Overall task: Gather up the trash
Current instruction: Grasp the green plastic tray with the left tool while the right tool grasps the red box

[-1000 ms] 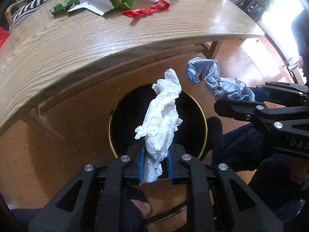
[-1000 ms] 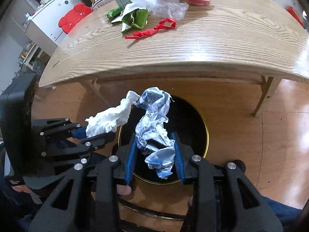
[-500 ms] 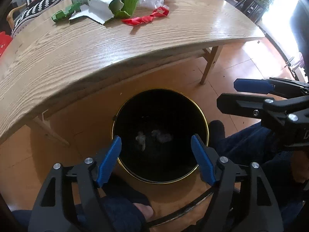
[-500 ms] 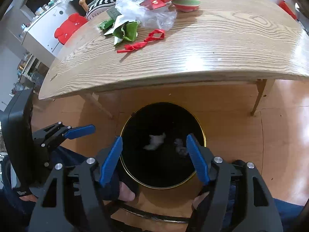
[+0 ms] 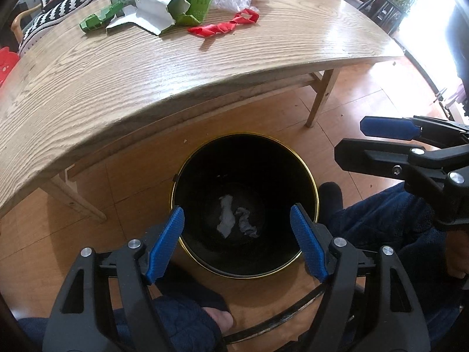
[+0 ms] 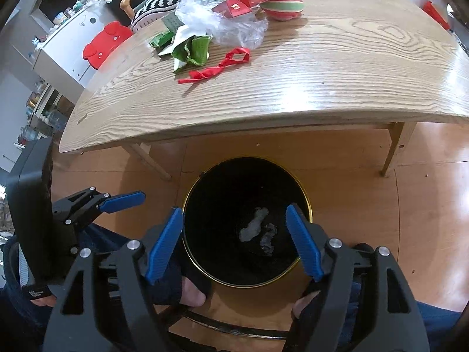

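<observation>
So, two crumpled bits are seen lying at the bottom of the round black bin with a gold rim point(image 5: 307, 173), right below both grippers: a white wad of tissue point(image 5: 226, 216) and a greyish crumpled wrapper point(image 5: 247, 225) just beside it, apart or touching can't be told. The left gripper point(image 5: 237, 242) is held wide over the bin mouth, nothing between its blue pads. The right gripper point(image 6: 234, 240) is spread wide too, its jaws opening, and nothing is caught between them either. Ahead of both grippers, beyond the bin, more trash is left on the wooden oval table point(image 6: 337, 67): a red ribbon point(image 6: 218, 69), torn green-and-white paper packaging point(image 6: 192, 48), and a clear plastic bag point(image 6: 231, 28).
</observation>
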The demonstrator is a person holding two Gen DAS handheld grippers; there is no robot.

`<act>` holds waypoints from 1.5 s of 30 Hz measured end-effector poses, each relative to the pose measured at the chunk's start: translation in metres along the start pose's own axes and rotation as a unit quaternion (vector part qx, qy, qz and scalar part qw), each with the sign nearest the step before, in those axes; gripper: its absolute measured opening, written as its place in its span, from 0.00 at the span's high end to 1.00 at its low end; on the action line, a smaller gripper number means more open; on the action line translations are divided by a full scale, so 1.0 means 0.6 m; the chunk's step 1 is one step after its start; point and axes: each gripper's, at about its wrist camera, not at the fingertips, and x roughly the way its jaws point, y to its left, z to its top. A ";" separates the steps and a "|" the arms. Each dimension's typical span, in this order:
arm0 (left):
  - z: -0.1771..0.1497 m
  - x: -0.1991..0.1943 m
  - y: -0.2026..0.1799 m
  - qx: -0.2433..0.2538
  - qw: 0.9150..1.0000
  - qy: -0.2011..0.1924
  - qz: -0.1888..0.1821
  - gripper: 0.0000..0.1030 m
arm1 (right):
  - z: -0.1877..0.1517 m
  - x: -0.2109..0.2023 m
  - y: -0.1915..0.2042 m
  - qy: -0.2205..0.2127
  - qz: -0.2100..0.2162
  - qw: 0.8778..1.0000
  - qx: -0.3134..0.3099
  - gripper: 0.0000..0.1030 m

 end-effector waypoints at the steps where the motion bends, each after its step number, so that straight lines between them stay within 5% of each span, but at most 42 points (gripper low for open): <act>1: 0.000 0.000 0.001 -0.001 1.000 -0.001 0.000 0.29 | 0.001 -0.001 0.001 -0.001 0.000 1.000 0.000 0.30; 10: 0.035 -0.068 0.054 -0.048 0.996 -0.071 -0.003 0.21 | 0.065 -0.073 -0.006 -0.080 0.009 0.997 0.011 0.26; 16: 0.132 -0.128 0.139 -0.087 0.982 -0.139 0.091 0.09 | 0.188 -0.119 -0.022 -0.141 -0.004 0.989 0.030 0.12; 24: 0.286 -0.086 0.256 -0.188 0.964 -0.134 0.128 0.09 | 0.342 -0.048 -0.072 -0.123 0.015 0.986 0.111 0.16; 32: 0.325 -0.013 0.314 -0.268 0.953 -0.105 0.094 0.09 | 0.359 0.022 -0.077 -0.080 0.033 0.988 0.131 0.23; 38: 0.349 0.029 0.318 -0.263 0.955 -0.086 0.106 0.09 | 0.368 0.045 -0.067 -0.068 0.033 0.990 0.122 0.27; 43: 0.345 0.039 0.317 -0.253 0.956 -0.092 0.115 0.10 | 0.369 0.065 -0.061 -0.056 0.037 0.990 0.127 0.41; 45: 0.341 0.035 0.318 -0.249 0.956 -0.099 0.120 0.19 | 0.369 0.071 -0.060 -0.052 0.050 0.989 0.132 0.51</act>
